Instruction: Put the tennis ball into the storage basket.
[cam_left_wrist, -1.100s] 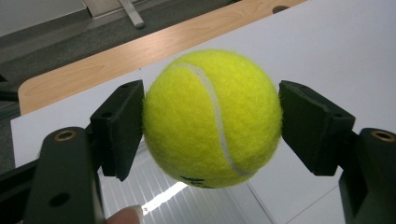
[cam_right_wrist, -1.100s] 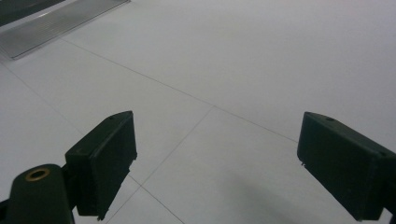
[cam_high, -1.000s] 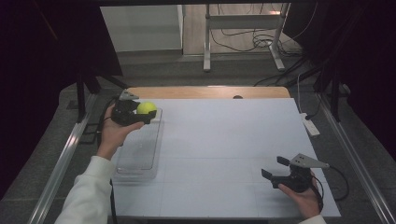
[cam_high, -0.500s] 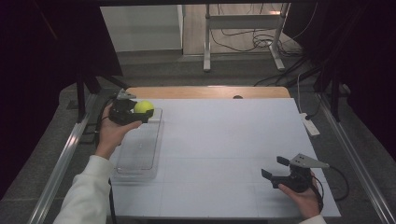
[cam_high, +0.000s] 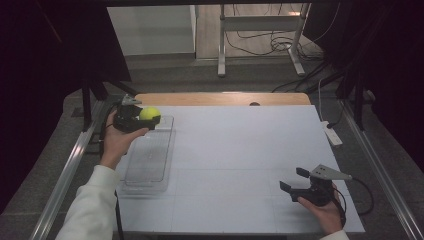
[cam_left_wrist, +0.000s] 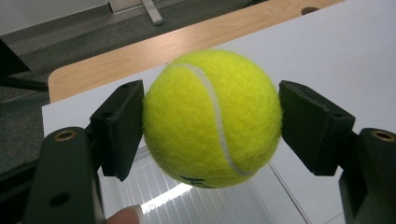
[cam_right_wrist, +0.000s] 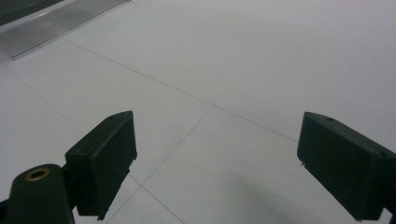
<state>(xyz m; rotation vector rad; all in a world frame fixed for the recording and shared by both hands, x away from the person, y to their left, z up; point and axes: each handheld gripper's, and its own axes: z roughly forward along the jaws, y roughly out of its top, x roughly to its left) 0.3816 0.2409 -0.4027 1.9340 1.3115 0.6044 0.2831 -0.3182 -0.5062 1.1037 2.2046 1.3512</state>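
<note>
Keep the ball (cam_left_wrist: 212, 119) squeezed evenly in the left gripper (cam_high: 136, 118), lower straight into the clear tray (cam_high: 150, 165) just beneath, release only once seated. Fuzzy yellow-green felt, white curved seam, dark print underneath; clamped between both pads, above the tray's far end. Right gripper (cam_high: 295, 182) spread wide, empty, well apart.

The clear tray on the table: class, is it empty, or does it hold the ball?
Empty. The clear tray shows only its ribbed floor; the tennis ball is clamped in the left gripper above its far end.
</note>
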